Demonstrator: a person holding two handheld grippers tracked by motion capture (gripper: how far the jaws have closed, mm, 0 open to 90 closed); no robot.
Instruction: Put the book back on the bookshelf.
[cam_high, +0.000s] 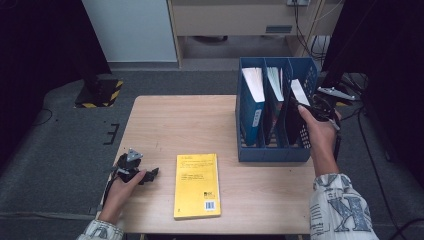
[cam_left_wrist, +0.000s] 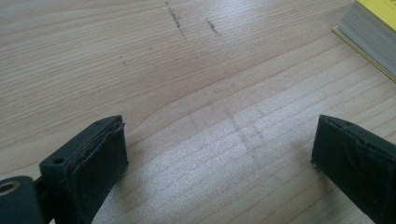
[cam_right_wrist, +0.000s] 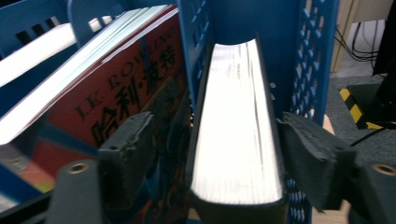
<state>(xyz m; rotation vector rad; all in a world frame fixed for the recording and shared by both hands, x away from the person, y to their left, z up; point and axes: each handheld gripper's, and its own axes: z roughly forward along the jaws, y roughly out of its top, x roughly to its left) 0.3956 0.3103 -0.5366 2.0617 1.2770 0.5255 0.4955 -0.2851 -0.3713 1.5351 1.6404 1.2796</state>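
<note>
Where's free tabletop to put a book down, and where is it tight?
Free: the bare wooden table behind the flat yellow book, left of the blue three-slot file rack; also the strip between book and rack front. Tight: the rack's right slot, where the right hand-held gripper straddles a black-covered book and the divider. The left hand-held gripper takes the near-left corner.

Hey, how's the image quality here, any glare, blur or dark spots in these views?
High view: table evenly lit, surroundings fall into deep shadow. Left gripper view: soft sheen on the wood between the jaws; yellow book slightly soft. Right gripper view: page edges of the black book blown out white, near jaws and background blurred.
</note>
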